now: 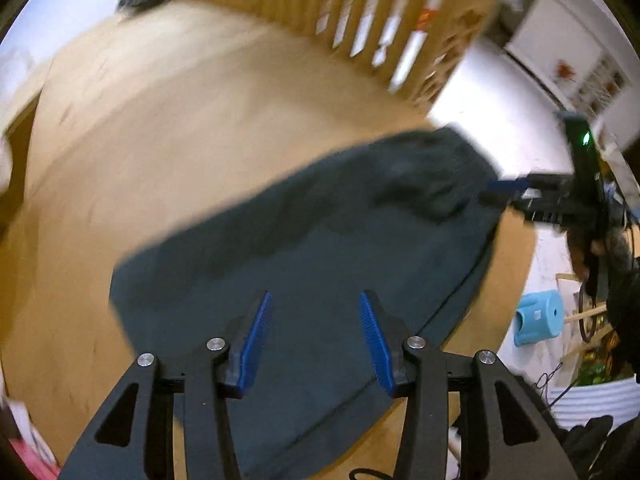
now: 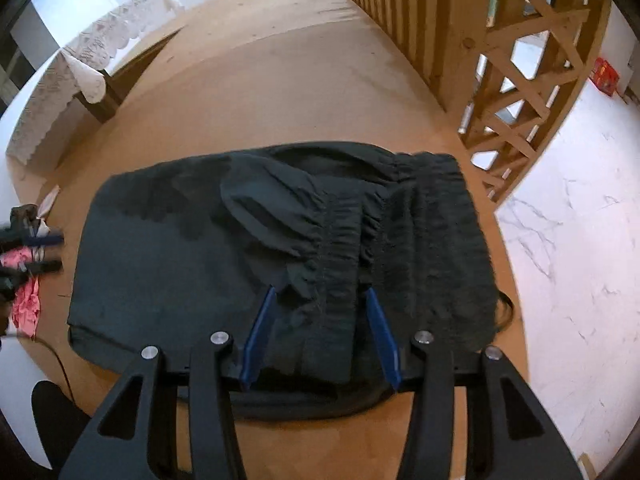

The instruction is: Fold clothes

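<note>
A dark, folded garment (image 2: pixel 168 256) with a gathered elastic waistband (image 2: pixel 340 224) lies flat on the round wooden table (image 2: pixel 280 80). My right gripper (image 2: pixel 319 292) is open just above the waistband, and the bunched cloth lies below and between its blue pads (image 2: pixel 260 320). The left wrist view is blurred by motion. There my left gripper (image 1: pixel 316 300) is open over the near part of the garment (image 1: pixel 320 248), with nothing between its fingers. The right gripper (image 1: pixel 504 192) shows at the garment's far right end, and the left gripper (image 2: pixel 44 252) sits off the garment's left edge.
A wooden slatted railing (image 2: pixel 384 4) and lattice frame (image 2: pixel 520 92) border the table's far right. A small table with a white lace cloth (image 2: pixel 80 64) stands at the left. Pink cloth (image 2: pixel 26 308) lies at the left edge. White marble floor (image 2: pixel 568 240) and a blue stool (image 1: pixel 540 316) lie beyond the table.
</note>
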